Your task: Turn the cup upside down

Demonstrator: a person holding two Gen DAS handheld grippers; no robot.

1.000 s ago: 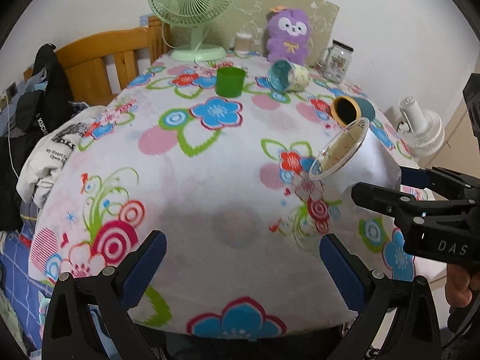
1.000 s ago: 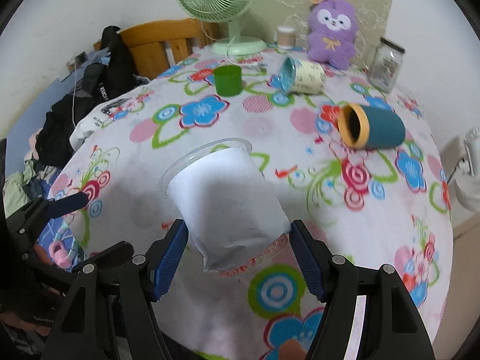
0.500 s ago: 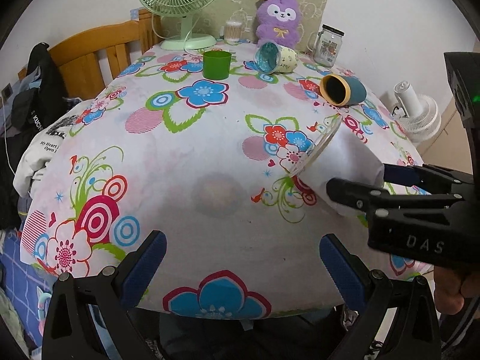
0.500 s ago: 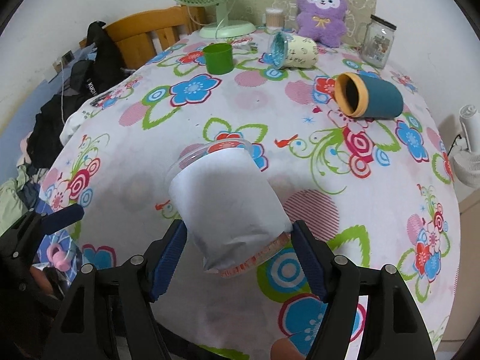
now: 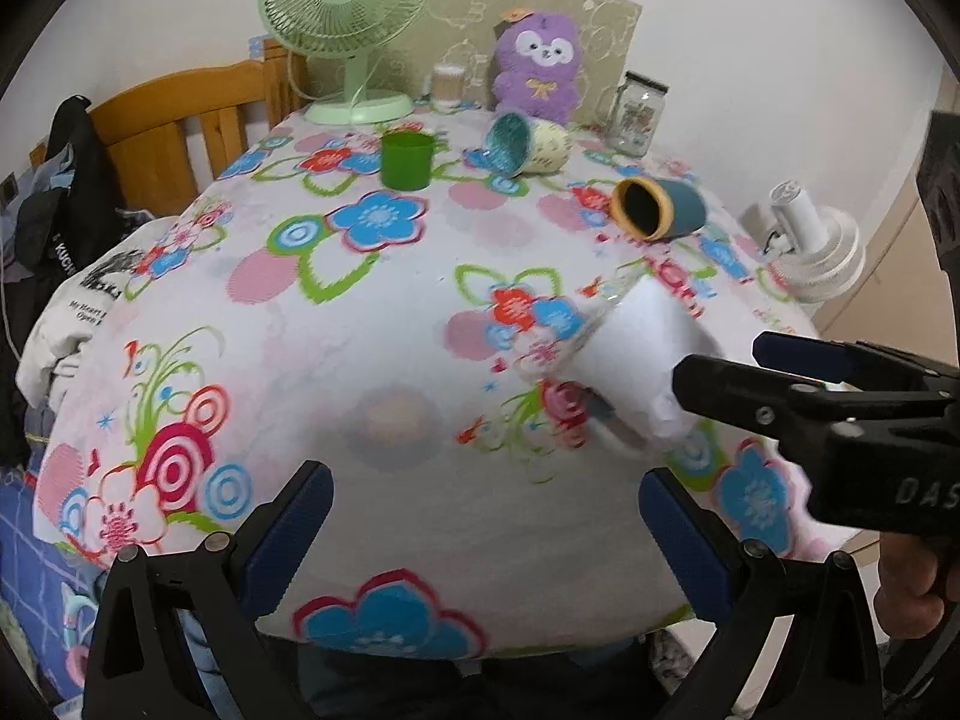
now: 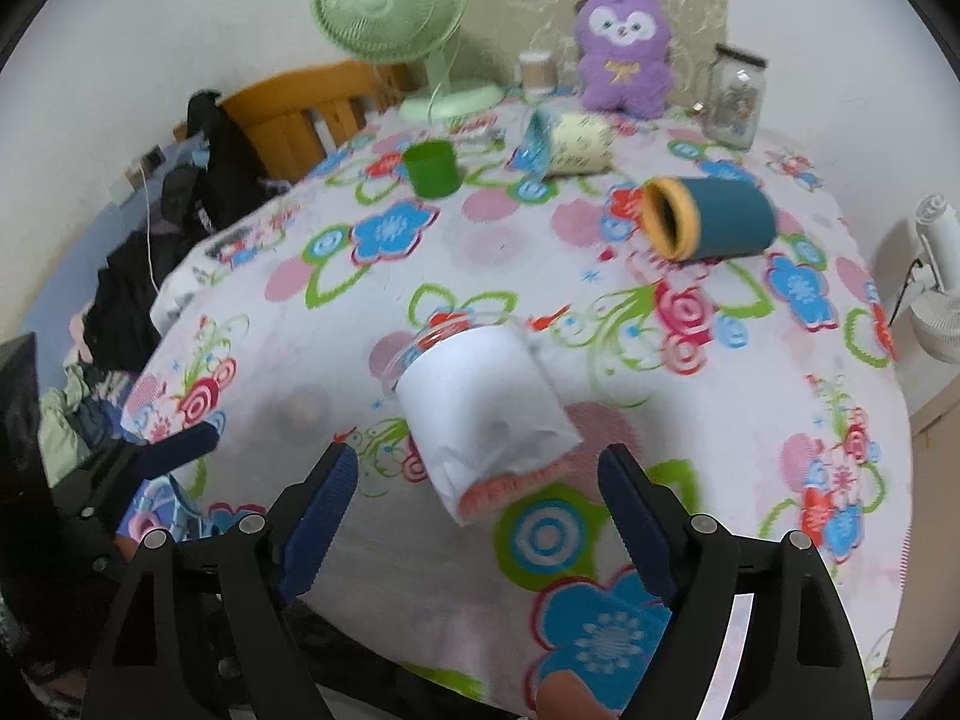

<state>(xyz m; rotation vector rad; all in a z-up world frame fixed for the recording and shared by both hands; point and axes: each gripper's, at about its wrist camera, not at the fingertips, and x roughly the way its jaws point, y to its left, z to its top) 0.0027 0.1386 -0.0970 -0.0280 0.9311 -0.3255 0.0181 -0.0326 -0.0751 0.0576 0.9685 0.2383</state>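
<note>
A clear plastic cup with a white paper sleeve (image 6: 480, 408) tilts mouth-down toward the flowered tablecloth (image 6: 780, 390), its rim at or near the cloth. My right gripper (image 6: 479, 468) is open; its blue pads stand apart on either side of the cup's base without touching it. In the left wrist view the same cup (image 5: 630, 360) shows at the right, with the right gripper (image 5: 720, 372) behind it. My left gripper (image 5: 480, 510) is open and empty near the table's front edge.
A green cup (image 5: 408, 159) stands upright at the back. A cream cup (image 5: 528, 144) and a teal cup with orange rim (image 5: 657, 210) lie on their sides. A green fan (image 5: 345, 30), purple plush toy (image 5: 540, 66) and glass jar (image 5: 639, 114) line the far edge.
The right gripper has opened and let go of the white cup. The cup has tipped further mouth-down toward the cloth. The left gripper has stayed open near the front edge.
</note>
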